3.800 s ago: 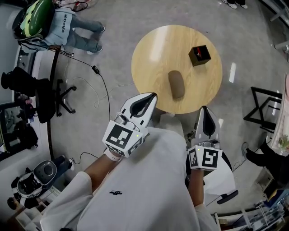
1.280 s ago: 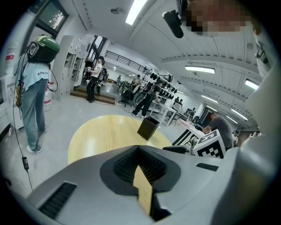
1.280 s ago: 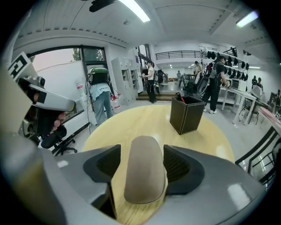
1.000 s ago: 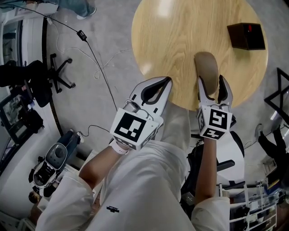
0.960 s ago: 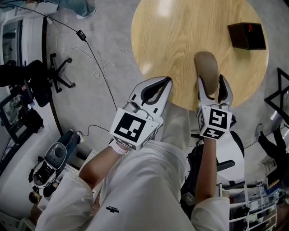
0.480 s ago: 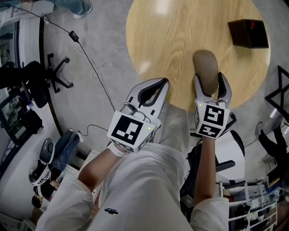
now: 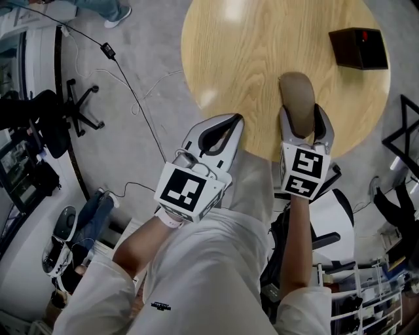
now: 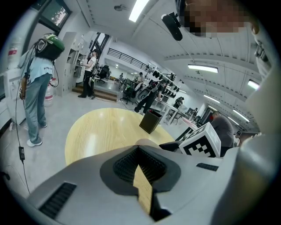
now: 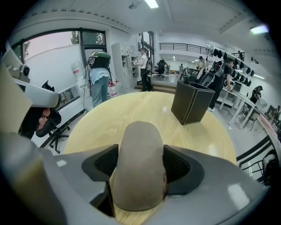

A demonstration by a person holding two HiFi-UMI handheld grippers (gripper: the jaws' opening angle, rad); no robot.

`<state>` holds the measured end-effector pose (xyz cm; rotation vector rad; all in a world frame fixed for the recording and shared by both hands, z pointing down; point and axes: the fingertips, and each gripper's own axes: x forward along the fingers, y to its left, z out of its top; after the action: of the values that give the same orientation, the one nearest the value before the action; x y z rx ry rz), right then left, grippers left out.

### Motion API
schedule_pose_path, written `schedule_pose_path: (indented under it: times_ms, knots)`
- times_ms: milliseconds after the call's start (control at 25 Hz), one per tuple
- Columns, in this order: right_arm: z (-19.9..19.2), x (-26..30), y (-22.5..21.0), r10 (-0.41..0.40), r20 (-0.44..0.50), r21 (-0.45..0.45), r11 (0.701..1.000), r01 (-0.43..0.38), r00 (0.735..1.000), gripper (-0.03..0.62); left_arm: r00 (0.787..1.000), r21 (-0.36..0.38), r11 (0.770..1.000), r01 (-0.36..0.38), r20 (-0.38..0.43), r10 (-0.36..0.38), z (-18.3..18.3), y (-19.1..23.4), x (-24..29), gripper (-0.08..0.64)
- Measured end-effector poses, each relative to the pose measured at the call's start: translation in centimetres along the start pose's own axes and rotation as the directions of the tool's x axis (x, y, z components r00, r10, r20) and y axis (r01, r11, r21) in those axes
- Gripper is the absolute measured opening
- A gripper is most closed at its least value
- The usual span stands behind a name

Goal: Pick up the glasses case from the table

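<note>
The right tongs point(image 7: 301, 118), jaws just opening and now spread wide, straddle the near end of the taupe oblong glasses case point(image 7: 296, 91), likely to clamp its narrow sides. The case lies on the round wooden bench point(image 7: 242, 59). The left tongs point(image 7: 234, 122), pressed together and empty, idle at the near left edge.

Looks like a big open-plan lab or engineering workshop rather than a home. Polished grey floor point(image 7: 150, 59) strewn with loose cables point(image 7: 105, 50), with a wheeled office chair point(image 7: 49, 124) off to one side and a lone round wooden table point(image 7: 249, 59) in the open middle. Overhead, long strip lights point(image 8: 139, 8) and a high-mounted screen point(image 8: 55, 13). Further back: rows of workbenches point(image 8: 173, 115), a railed mezzanine point(image 9: 184, 45) and dark gear hung along a wall rack point(image 9: 226, 56). Several people point(image 8: 90, 74) standing about among the benches, one carrying a rounded green pack point(image 8: 49, 47).
</note>
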<state>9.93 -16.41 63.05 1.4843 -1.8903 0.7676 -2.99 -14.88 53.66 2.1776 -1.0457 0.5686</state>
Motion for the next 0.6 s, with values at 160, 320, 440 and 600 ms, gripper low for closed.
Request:
schedule_pose_path:
  times_ms: [160,320,440,600]
  knots:
    - [-0.1,-0.1,0.1,-0.003,0.007,-0.002,1.0,0.003,1.0,0.331,1.0,0.006,1.0,0.006,0.001,-0.006,-0.1,0.0,-0.2,0.006]
    - [-0.2,-0.2,0.0,-0.01,0.015,0.004,1.0,0.01,1.0,0.33,1.0,0.009,1.0,0.007,0.004,-0.007,-0.1,-0.1,-0.4,0.006]
    - [-0.4,-0.4,-0.3,-0.016,0.016,0.012,1.0,0.016,1.0,0.33,1.0,0.013,1.0,0.008,0.006,-0.008,0.1,-0.2,-0.6,0.006]
    - [-0.2,-1.1,-0.5,-0.022,0.039,0.022,1.0,0.021,0.999,0.33,1.0,0.019,1.0,0.01,0.012,-0.011,0.4,-0.6,-0.5,0.006]
